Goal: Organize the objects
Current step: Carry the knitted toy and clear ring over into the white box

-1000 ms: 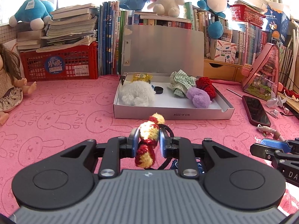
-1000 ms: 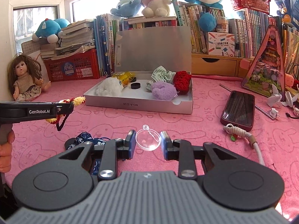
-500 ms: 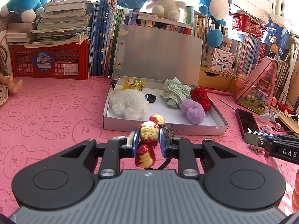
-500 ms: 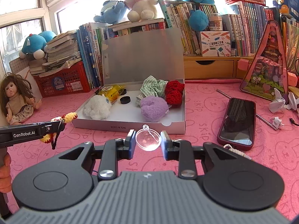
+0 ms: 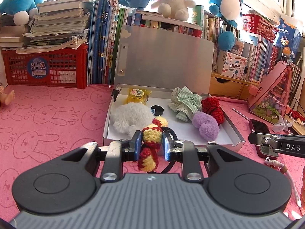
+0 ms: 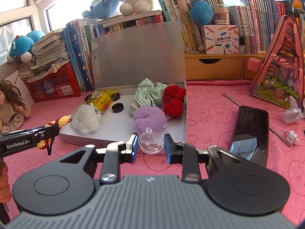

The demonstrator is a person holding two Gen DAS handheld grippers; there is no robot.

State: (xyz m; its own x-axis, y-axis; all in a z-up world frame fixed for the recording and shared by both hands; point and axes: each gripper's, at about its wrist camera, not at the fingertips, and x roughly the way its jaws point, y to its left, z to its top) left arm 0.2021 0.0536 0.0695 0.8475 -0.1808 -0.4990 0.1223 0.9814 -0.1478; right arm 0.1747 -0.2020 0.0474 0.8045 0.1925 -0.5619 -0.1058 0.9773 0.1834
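Note:
My left gripper (image 5: 152, 143) is shut on a red-and-yellow crocheted string (image 5: 151, 137) that hangs over the front edge of the open white box (image 5: 231, 128). Seen from the right wrist, the left gripper (image 6: 55, 128) carries the crocheted string (image 6: 61, 121) beside the box's left front corner. My right gripper (image 6: 151, 144) is shut on a clear plastic ball (image 6: 151, 143), just before the box's front wall (image 6: 99, 140). Inside the box lie a white fluffy toy (image 5: 131, 119), a yellow packet (image 5: 137, 95), a black cap (image 5: 157, 109), a green checked scrunchie (image 5: 185, 103), a purple pompom (image 5: 206, 125) and red crochet (image 5: 212, 107).
The pink bunny-print cloth (image 5: 47, 114) covers the table. A dark phone (image 6: 249, 131) lies right of the box, with a metal rod (image 6: 247, 107) and folded paper (image 6: 293, 111) beyond. A doll (image 6: 9, 106) sits at far left. Books, a red crate (image 5: 45, 69) and plush toys line the back.
Both grippers have moved forward toward the box, which now looks larger and closer. Each keeps its grip, left on the crocheted string and right on the clear ball.

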